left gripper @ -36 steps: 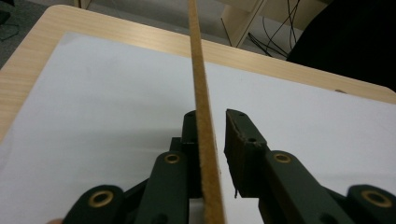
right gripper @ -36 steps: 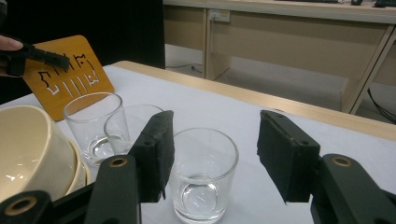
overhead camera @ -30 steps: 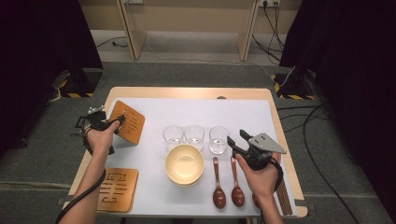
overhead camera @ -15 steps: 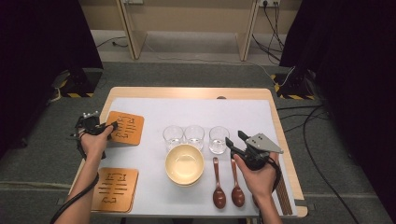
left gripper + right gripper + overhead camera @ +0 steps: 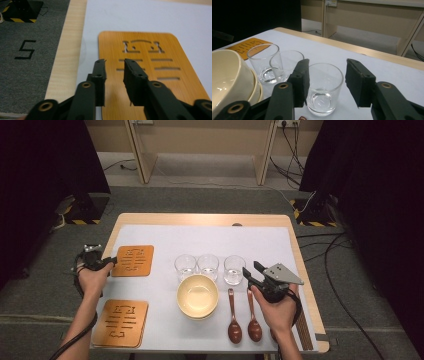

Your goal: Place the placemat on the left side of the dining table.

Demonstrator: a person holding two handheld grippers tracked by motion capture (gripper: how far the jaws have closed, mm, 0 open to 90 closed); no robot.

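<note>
Right gripper (image 5: 325, 82) is closing wide jaws around the rightmost glass (image 5: 324, 88); left gripper (image 5: 113, 72), jaws narrowing, hovers emptily over the far coaster (image 5: 150, 72).

From my high view, I can't tell how wide the left gripper (image 5: 111, 260) stands; it is too small and the hand (image 5: 93, 279) covers most of it. In my left gripper view, the wooden mat (image 5: 147, 65) is blurry, its near end runs off the bottom, and the jaws hide part of its cut-out marks. In my right gripper view, the cream bowl (image 5: 229, 77) is cut off at the left and bottom. The near glass (image 5: 324, 87) has its left side hidden behind one jaw. A small brown bit (image 5: 302, 118) at the bottom is cut off, and I can't tell what it is.
</note>
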